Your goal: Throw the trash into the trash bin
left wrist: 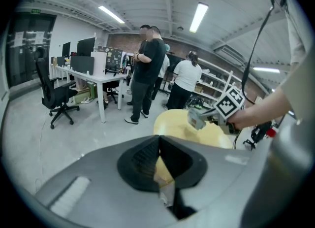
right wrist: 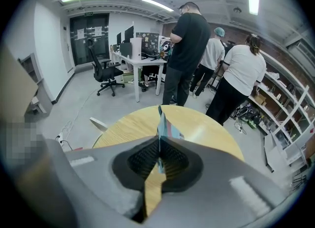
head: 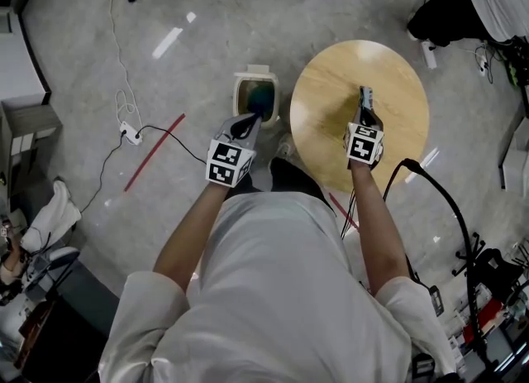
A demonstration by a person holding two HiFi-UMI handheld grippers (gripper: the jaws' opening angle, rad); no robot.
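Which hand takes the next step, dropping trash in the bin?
Right. The right tongs are shut on a wrapper above the table; the left tongs, near the trash bin, hold nothing.

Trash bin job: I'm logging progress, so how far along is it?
Done: a thin wrapper is lifted off the round table. In hand: the right gripper, jaws shut on it, holds it above the table. Left: carry it to the trash bin, where the empty left gripper hovers, and release.
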